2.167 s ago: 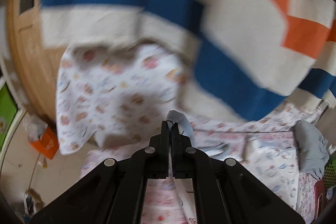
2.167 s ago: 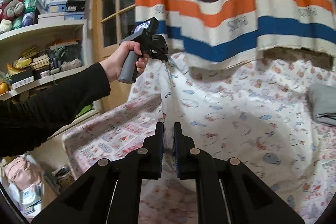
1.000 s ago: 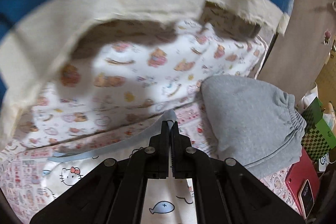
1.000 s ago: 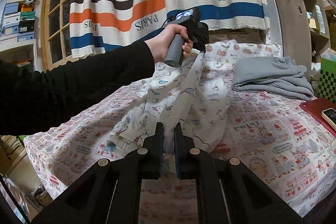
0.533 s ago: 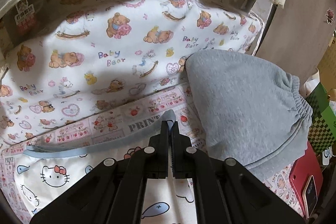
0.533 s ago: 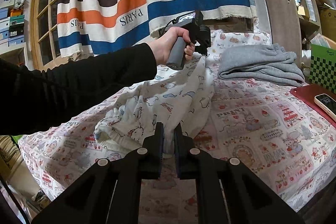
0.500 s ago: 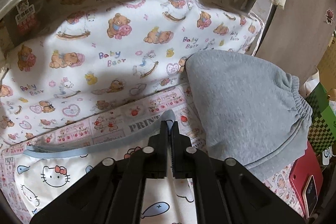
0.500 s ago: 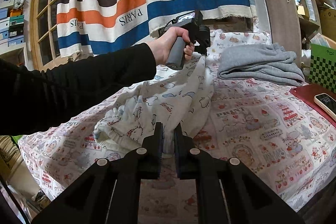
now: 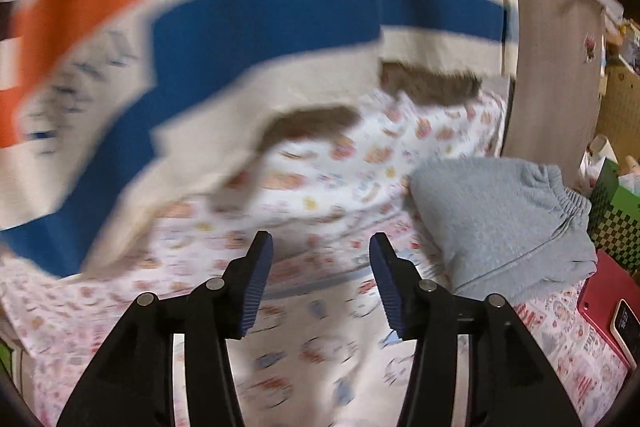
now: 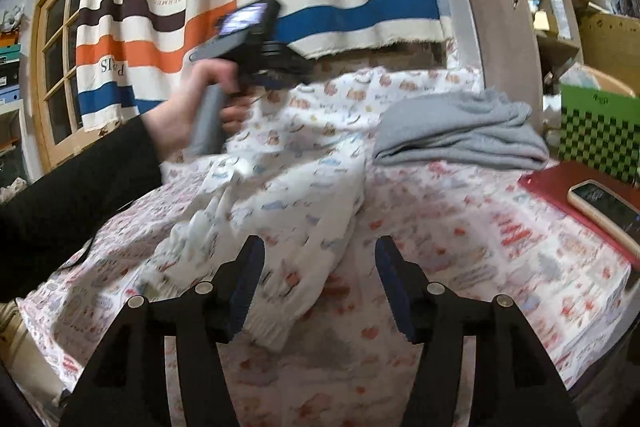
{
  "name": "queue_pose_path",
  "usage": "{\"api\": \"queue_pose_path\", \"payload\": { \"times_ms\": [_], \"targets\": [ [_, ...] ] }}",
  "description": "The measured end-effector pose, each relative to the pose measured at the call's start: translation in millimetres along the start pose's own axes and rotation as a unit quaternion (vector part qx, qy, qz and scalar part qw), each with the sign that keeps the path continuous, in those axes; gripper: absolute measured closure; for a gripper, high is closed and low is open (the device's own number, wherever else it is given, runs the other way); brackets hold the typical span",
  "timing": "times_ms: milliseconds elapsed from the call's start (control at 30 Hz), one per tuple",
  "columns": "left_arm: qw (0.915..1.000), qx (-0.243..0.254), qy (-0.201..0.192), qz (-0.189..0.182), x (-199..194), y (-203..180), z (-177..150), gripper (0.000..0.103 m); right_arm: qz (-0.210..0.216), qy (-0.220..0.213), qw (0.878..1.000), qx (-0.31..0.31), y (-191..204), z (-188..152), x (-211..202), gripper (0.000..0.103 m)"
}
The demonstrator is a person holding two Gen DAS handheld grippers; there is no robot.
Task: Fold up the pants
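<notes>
Right gripper (image 10: pixel 320 279) released, jaws just spread, near cuffed end of pants (image 10: pixel 280 223) between them, unpinched | left gripper (image 9: pixel 321 279) likewise just spread, empty, above waistband | pants on bed (image 10: pixel 460 227), long axis running away toward left gripper | right nearer cuff

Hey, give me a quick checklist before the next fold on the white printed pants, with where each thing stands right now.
1. Left claw let go: ok, jaws just opened, nothing between them.
2. Right claw let go: ok, jaws just opened; the cuff lies below, unpinched.
3. White printed pants down on the patterned bedsheet: ok.
4. Pants flat and smooth: not ok, bunched and rumpled.
5. Folded grey sweatpants apart from the pants: cannot tell, edges meet in view.
6. Phone on red book out of the way: ok.
</notes>
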State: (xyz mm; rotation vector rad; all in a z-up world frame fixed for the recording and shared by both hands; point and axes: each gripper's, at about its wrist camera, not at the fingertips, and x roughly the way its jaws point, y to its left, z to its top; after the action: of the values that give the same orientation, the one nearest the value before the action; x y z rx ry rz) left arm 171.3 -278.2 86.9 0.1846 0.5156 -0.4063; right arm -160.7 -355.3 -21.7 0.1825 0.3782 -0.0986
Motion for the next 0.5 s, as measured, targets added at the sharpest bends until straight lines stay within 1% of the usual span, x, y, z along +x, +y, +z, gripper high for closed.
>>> {"api": "queue_pose_path", "payload": {
  "times_ms": [133, 267, 333, 400, 500],
  "targets": [
    [0.9976, -0.002, -0.048, 0.050, -62, 28, -18, 0.049, -0.006, -0.021, 1.000, -0.004, -5, 17, -2, 0.044],
    [0.9925, -0.006, -0.083, 0.089, -124, 46, -56, 0.047, -0.007, -0.039, 0.999, -0.012, -10, 35, -5, 0.040],
    [0.9898, -0.008, -0.094, 0.106, -150, 50, -80, 0.047, -0.004, -0.045, 0.999, -0.011, -13, 43, -6, 0.038],
    [0.9878, -0.011, -0.095, 0.122, -167, 50, -102, 0.047, -0.003, -0.049, 0.999, -0.011, -14, 48, -6, 0.038],
    [0.9878, -0.026, -0.090, 0.124, -189, 49, -135, 0.047, -0.005, -0.052, 0.999, -0.010, -13, 54, -6, 0.038]
  ]
}}
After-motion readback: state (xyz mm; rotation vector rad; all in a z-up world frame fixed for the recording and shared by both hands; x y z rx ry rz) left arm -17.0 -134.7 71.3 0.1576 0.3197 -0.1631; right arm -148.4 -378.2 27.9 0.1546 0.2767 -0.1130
